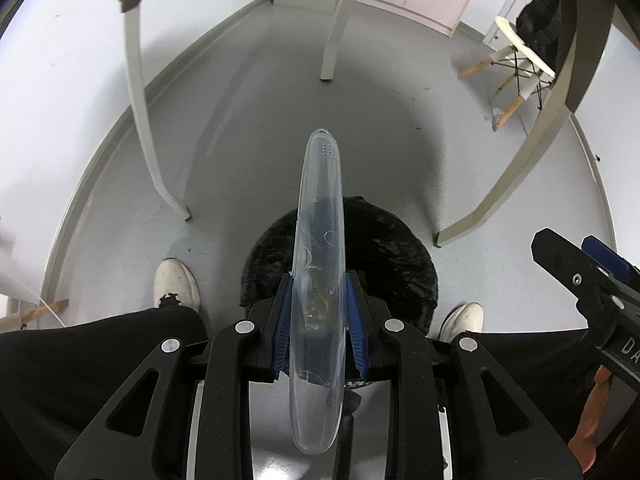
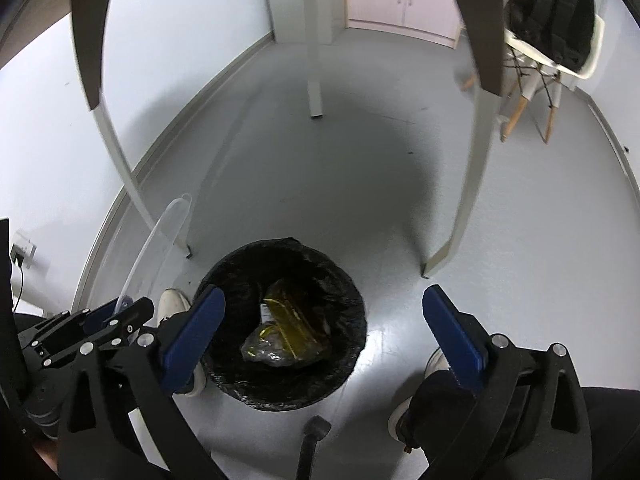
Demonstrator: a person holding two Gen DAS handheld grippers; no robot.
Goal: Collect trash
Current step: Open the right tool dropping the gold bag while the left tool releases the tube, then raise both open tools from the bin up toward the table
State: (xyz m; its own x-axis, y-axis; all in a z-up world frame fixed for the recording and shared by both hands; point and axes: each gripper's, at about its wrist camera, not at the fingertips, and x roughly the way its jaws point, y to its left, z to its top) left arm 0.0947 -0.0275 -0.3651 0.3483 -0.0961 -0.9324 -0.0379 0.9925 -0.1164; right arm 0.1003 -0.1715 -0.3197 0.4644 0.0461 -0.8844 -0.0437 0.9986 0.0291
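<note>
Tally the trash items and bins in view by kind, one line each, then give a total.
Clear plastic case, held in the left gripper: 1
Yellow and clear wrapper, lying in the bin: 1
Bin with black liner: 1
Total: 3
The right gripper is open, nothing between its fingers.

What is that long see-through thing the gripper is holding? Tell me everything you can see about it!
The clear plastic case is long, slim and rounded at both ends, like a toothbrush holder. Small holes dot its far tip. It looks empty, with scuffs on its walls. The left gripper is shut on it near the middle, its blue pads pressing both sides. The case hangs over the black-lined bin, touching nothing else.
</note>
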